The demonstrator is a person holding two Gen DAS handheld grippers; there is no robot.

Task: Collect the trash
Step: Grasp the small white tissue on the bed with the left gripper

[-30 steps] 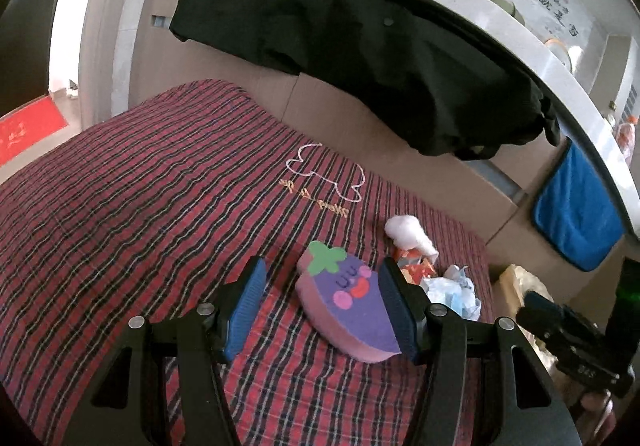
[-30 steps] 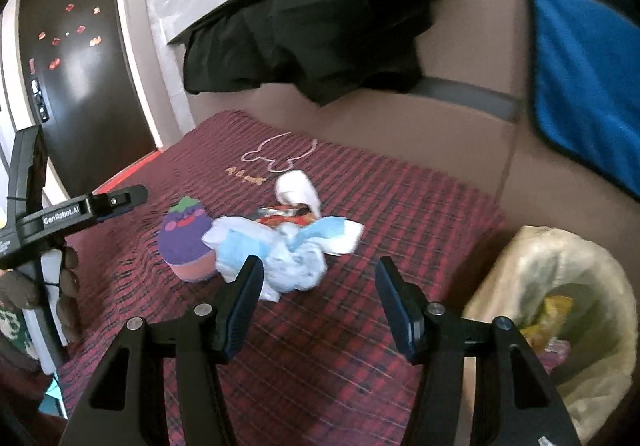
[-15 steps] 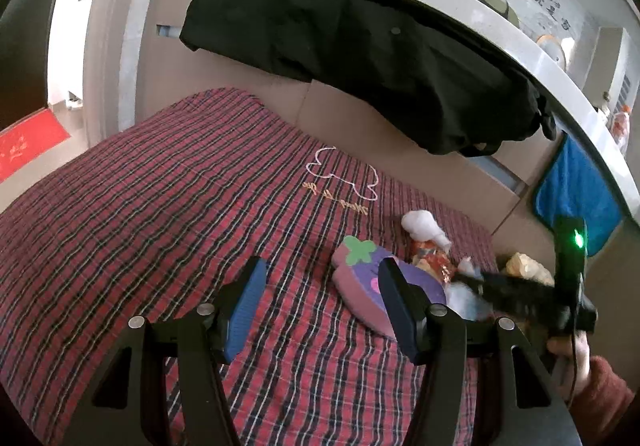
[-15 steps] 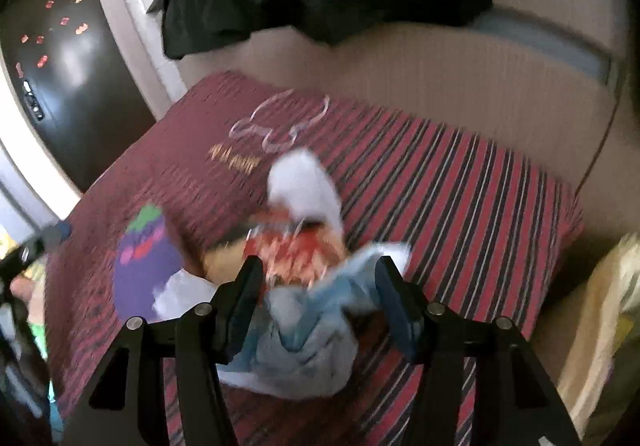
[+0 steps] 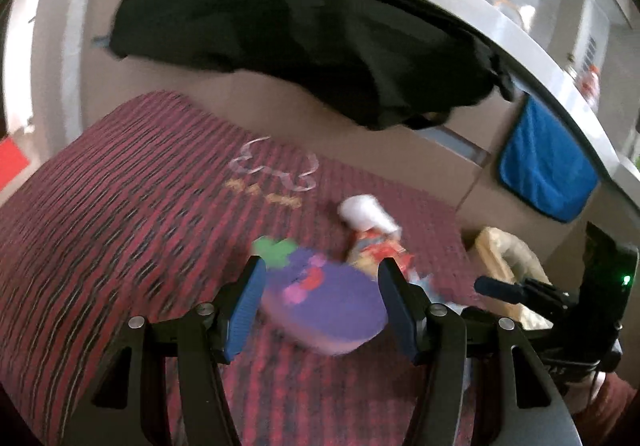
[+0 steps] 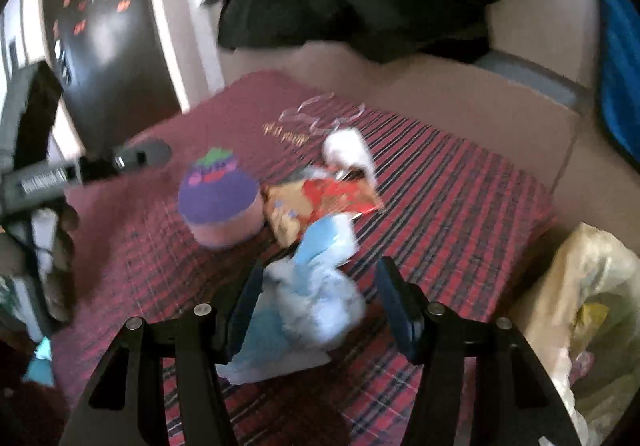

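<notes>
On the red plaid bed (image 6: pixel 460 206), the right gripper (image 6: pixel 320 302) has closed in around the blue-white tissue wad (image 6: pixel 312 286), jaws apart, not yet pinching. The left gripper (image 5: pixel 320 298), also spread, now frames the purple toy (image 5: pixel 320 302). The bin bag (image 6: pixel 592 286) waits right.

Motion blur smears the purple sponge (image 5: pixel 320 298); the bag (image 6: pixel 592 310) is cut off, its contents perhaps wrappers.
</notes>
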